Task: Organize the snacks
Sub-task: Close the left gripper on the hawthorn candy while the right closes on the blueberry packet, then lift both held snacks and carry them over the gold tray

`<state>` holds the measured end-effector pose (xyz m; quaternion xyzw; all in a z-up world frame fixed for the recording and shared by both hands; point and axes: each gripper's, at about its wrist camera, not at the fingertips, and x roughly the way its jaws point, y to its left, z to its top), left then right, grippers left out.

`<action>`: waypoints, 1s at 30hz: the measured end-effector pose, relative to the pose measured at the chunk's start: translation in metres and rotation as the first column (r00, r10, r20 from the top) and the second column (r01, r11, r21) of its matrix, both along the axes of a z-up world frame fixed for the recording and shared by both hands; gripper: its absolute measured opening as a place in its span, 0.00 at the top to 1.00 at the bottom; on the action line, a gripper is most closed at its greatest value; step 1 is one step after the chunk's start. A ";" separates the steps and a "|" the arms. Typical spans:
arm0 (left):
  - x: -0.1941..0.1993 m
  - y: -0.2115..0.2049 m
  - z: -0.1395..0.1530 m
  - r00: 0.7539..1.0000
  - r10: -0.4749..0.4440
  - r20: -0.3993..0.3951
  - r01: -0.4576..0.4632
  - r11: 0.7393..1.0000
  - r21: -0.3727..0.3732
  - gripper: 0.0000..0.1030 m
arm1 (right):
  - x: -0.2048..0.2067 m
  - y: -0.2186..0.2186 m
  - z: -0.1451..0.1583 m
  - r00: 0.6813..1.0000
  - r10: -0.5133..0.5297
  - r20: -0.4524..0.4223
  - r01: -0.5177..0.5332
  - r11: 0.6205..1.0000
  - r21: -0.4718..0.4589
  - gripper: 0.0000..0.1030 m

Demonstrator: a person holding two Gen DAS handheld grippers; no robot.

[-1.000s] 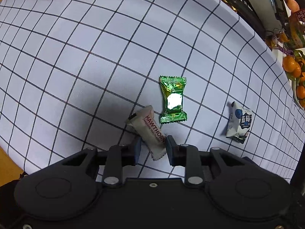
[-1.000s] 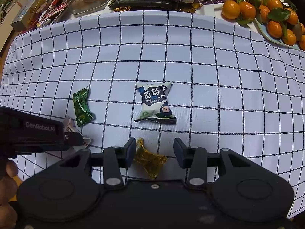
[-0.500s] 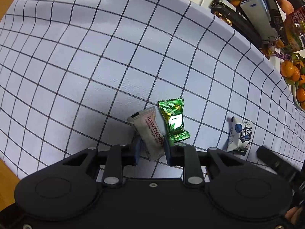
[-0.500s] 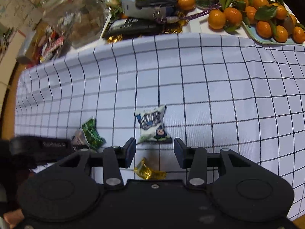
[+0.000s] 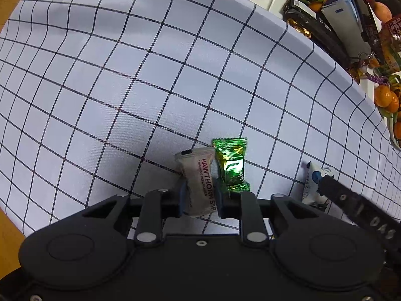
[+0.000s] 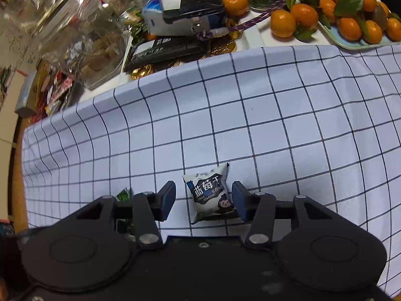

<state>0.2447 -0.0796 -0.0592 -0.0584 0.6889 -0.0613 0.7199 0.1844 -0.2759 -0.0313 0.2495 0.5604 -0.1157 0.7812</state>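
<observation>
Checked white cloth covers the table, clutter crowding its far edge. Left gripper is clenched on the white hawthorn strip packet, with the green foil candy touching its side. Right gripper is opening, straddling the blueberry packet without pressing it. Lifting the hawthorn could drag the green candy along; the slick blueberry wrapper may skid if the pads close off-centre. Beyond, a glass jar holds pale snacks, and a tray carries tangerines.
</observation>
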 end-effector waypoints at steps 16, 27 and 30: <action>-0.005 0.014 0.035 0.995 -0.062 0.072 0.060 0.997 0.039 0.74 | -0.001 0.034 -0.013 0.986 0.163 -0.036 -0.167 0.958 -0.233 0.68; -0.016 0.018 0.041 0.992 -0.099 0.080 0.097 0.995 0.034 0.74 | -0.009 0.001 0.005 0.999 0.026 0.027 -0.022 0.992 -0.123 0.69; -0.017 0.017 0.041 0.990 -0.113 0.083 0.110 0.993 0.033 0.74 | -0.012 -0.008 0.009 0.999 -0.005 0.037 0.008 0.995 -0.097 0.69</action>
